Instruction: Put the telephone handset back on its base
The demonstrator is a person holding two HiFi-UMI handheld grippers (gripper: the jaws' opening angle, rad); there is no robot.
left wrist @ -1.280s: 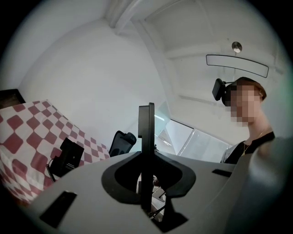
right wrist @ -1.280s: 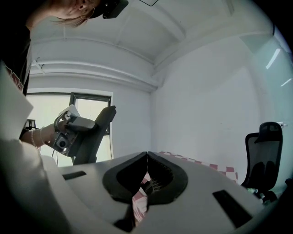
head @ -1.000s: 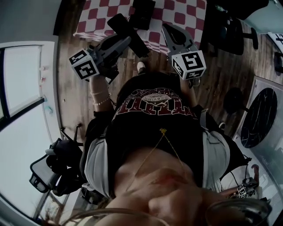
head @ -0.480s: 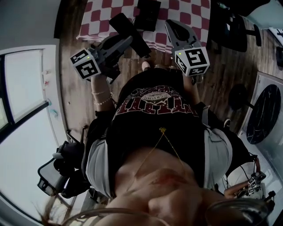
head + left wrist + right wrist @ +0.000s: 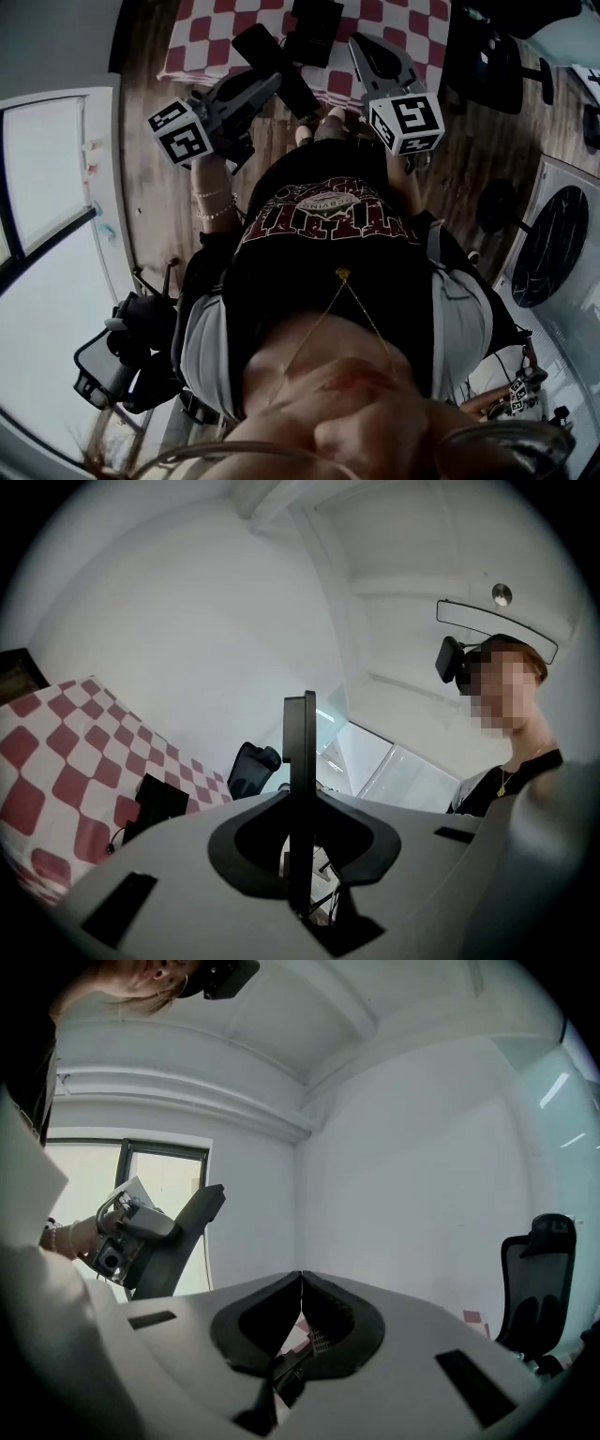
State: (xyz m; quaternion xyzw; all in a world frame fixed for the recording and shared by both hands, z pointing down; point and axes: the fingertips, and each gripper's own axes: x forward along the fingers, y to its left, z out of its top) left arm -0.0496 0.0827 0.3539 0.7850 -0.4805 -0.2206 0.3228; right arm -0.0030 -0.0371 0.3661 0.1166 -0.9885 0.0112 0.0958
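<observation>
In the head view the black telephone handset (image 5: 274,67) is held slantwise over the near edge of the red-and-white checkered table (image 5: 211,33). My left gripper (image 5: 269,89) is shut on it. In the left gripper view the handset (image 5: 300,761) stands edge-on as a thin black bar between the jaws. The black telephone base (image 5: 314,26) rests on the table just beyond the handset; it also shows in the left gripper view as the base (image 5: 155,803). My right gripper (image 5: 364,49) hovers at the table edge, right of the base. Its jaws (image 5: 300,1283) meet with nothing between them.
A black office chair (image 5: 489,58) stands right of the table on the wooden floor. Another dark chair (image 5: 122,352) sits behind the person at the lower left, beside a large window (image 5: 47,216). A round black fan-like unit (image 5: 553,246) is at the right.
Almost nothing differs: both grippers and the held handset have shifted only slightly toward the table, and the view has wobbled a little.
</observation>
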